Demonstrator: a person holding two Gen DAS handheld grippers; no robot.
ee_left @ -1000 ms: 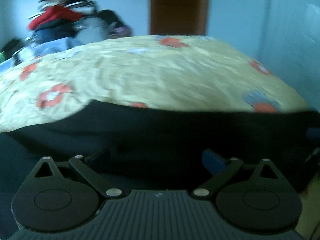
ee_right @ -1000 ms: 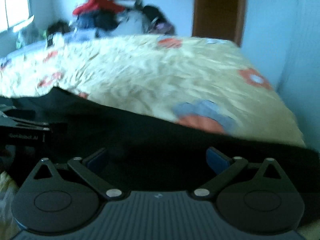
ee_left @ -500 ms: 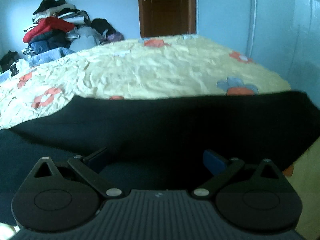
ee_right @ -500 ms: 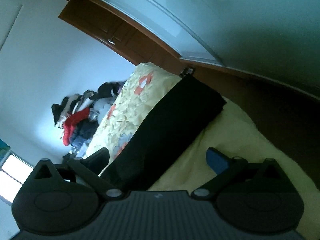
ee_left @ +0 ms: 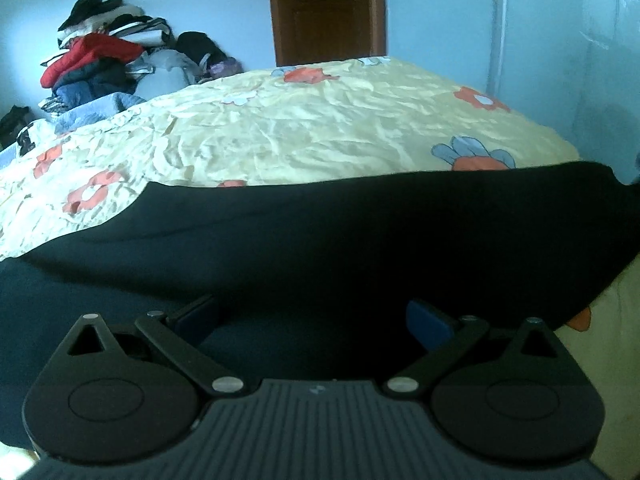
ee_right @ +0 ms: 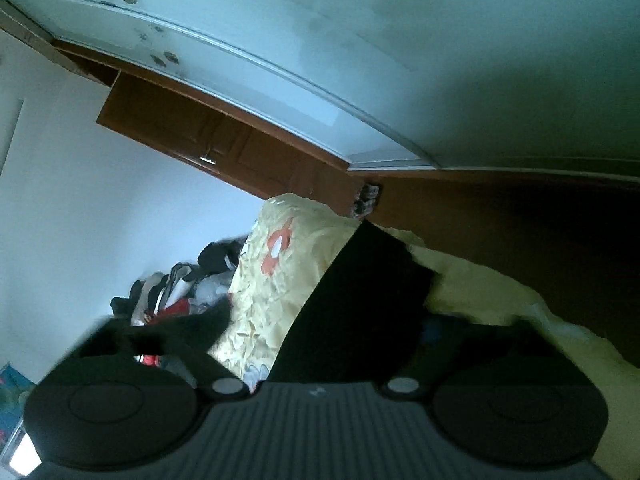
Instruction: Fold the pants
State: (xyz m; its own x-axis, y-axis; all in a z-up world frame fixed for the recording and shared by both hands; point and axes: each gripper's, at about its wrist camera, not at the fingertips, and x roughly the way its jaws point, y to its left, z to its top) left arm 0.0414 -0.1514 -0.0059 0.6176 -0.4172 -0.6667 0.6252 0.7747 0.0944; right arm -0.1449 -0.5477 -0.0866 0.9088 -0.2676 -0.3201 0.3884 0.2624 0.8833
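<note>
Black pants [ee_left: 360, 232] lie in a long band across the near side of a yellow flowered bedsheet [ee_left: 320, 128]. My left gripper [ee_left: 312, 320] hovers low over the cloth, open, with its blue-padded fingers [ee_left: 428, 324] wide apart and nothing pinched. The right wrist view is rolled onto its side and blurred. There the pants [ee_right: 360, 288] run away from my right gripper [ee_right: 332, 332] along the bed's edge. Its jaws are closing with the near end of the pants between them, and I see no pad pressing on the cloth.
A heap of clothes [ee_left: 100, 64] is piled at the bed's far left corner. A brown door [ee_left: 328, 12] stands behind the bed. A pale wall [ee_left: 580, 60] runs close along the bed's right side. The sheet [ee_right: 272, 288] beyond the pants is wrinkled.
The right gripper has swung to the pants' end, rolled onto its side, and its jaws have begun to narrow. The left gripper drifted slightly at first, then stayed open over the cloth.
</note>
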